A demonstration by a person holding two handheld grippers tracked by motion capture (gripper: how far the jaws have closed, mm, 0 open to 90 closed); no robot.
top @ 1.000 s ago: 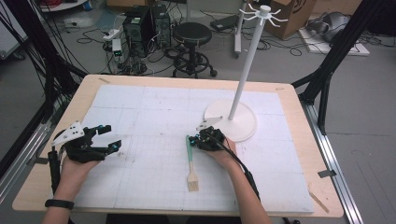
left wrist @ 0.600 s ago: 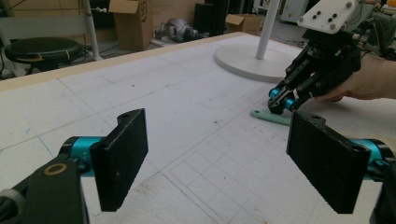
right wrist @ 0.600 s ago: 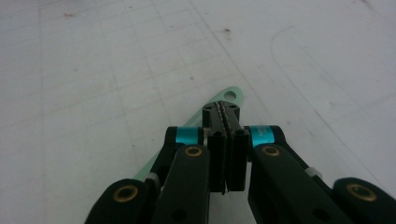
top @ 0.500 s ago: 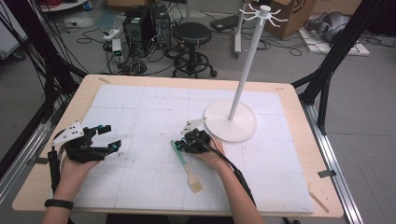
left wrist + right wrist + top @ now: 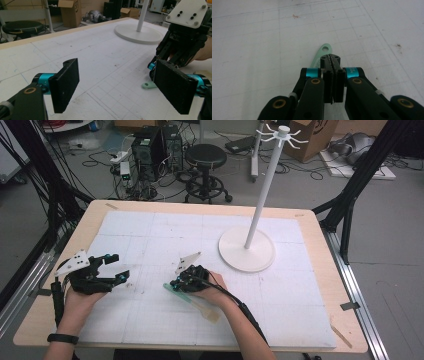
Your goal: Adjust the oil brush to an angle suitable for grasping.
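Rt gripper (image 5: 176,285) shifted left w/ spatula (image 5: 192,300), handle clamped, blade trailing behind

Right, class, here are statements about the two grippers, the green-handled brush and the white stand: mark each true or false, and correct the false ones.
1. The right gripper has its jaws closed on the brush's green handle. True.
2. The left gripper is clamped shut on the brush. False: its jaws stand wide apart with nothing between them.
3. The white stand is upright on the table, on the far right side of the mat. True.
4. The brush hangs from a hook at the top of the stand. False: it lies low over the mat at the right gripper.
5. The left hand rests near the table's left edge. True.
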